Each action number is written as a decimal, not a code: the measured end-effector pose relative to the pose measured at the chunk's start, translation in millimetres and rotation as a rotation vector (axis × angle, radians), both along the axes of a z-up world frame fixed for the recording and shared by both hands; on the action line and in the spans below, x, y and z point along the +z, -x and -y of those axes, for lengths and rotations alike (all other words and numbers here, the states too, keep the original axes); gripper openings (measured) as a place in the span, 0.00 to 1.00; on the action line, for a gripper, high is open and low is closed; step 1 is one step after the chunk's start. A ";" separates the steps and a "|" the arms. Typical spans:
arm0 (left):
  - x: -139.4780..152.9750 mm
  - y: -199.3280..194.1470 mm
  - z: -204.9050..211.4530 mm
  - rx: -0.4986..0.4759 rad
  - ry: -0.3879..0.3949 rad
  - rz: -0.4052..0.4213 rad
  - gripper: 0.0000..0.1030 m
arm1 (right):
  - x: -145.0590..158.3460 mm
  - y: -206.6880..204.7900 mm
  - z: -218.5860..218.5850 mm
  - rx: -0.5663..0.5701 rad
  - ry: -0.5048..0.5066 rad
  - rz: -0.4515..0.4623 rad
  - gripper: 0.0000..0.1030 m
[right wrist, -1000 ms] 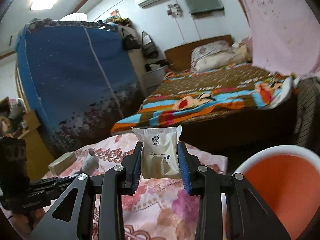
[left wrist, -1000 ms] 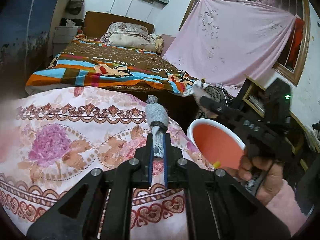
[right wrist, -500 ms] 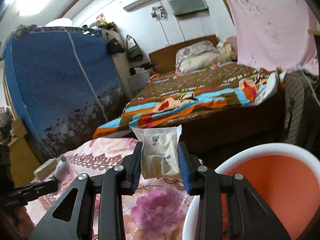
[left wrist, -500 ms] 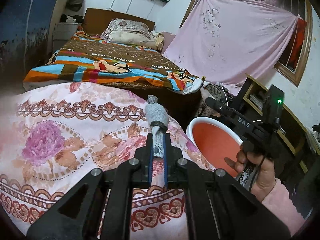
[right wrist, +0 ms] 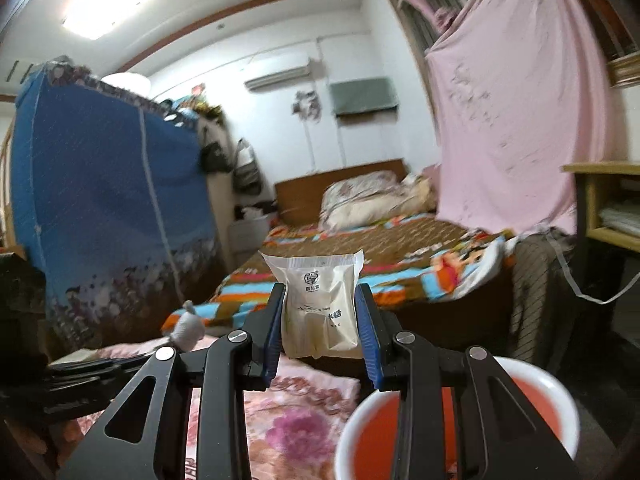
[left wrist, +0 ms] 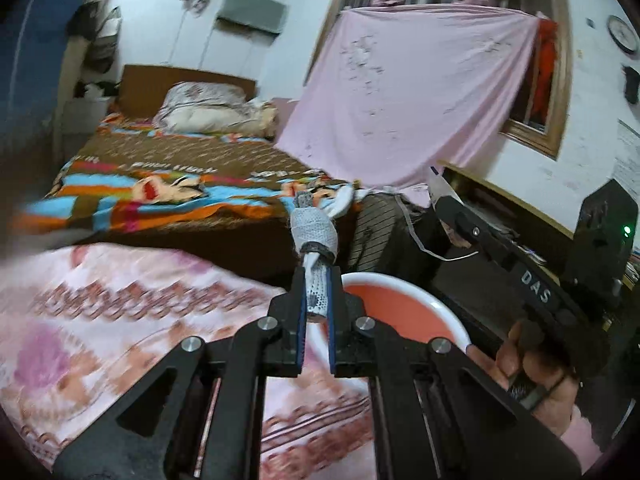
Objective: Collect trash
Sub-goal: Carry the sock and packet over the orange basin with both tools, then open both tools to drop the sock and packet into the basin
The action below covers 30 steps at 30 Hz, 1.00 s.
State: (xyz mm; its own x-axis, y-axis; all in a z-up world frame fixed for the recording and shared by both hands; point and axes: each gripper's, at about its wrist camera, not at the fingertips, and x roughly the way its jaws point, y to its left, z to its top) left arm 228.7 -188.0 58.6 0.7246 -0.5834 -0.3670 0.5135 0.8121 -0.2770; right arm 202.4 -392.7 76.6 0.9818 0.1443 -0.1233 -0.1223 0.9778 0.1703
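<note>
The left gripper (left wrist: pixel 317 308) is fully closed on a grey-white knotted rag (left wrist: pixel 316 236), which stands up from between the jaws; most of its length is above the pads and only the lower end is pinched. It is over the edge of the floral bedspread (left wrist: pixel 120 308), just beside the near rim of the orange basin (left wrist: pixel 400 300) with the white rim. If the rag is let go here, I think it can fall on the bedspread or hit the rim and roll outside, because the gripper is not yet clearly over the opening.

The right gripper (right wrist: pixel 320 320) is partly open, about as wide as the cream snack packet (right wrist: pixel 320 300) that it holds by its two sides. The packet is above the bedspread, to the left of the basin (right wrist: pixel 552 392) and not above it. A light packet held only at the sides can slip or turn, and it may drop short of the basin. The two grippers are near each other at the basin, so they could collide.
</note>
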 end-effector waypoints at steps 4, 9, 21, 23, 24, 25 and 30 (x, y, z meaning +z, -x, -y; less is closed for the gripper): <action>12.3 1.5 27.7 -0.053 0.002 0.047 0.00 | 4.4 15.0 20.0 -0.083 0.001 0.025 0.31; 17.0 3.0 52.3 -0.099 -0.007 0.063 0.00 | 1.4 26.0 42.0 -0.155 -0.012 0.017 0.31; -8.5 -9.7 95.8 -0.167 -0.126 -0.064 0.00 | -27.7 28.4 66.4 -0.257 -0.109 -0.136 0.33; -12.8 -12.5 99.8 -0.178 -0.119 -0.096 0.00 | -32.4 30.4 70.3 -0.264 -0.119 -0.161 0.33; -14.3 -13.6 101.0 -0.181 -0.117 -0.107 0.00 | -34.4 30.3 70.8 -0.266 -0.124 -0.174 0.33; -16.8 -13.9 102.4 -0.186 -0.118 -0.119 0.00 | -36.3 30.7 70.4 -0.269 -0.128 -0.191 0.33; -24.3 -18.7 113.5 -0.210 -0.133 -0.175 0.00 | -46.8 26.5 72.5 -0.271 -0.146 -0.261 0.34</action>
State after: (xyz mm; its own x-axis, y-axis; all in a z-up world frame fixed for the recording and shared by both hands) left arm 247.5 -301.6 34.3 0.5122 -0.6520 -0.5590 0.6275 0.7285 -0.2747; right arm 175.9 -465.2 29.8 0.9250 -0.0814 -0.3712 0.2028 0.9318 0.3010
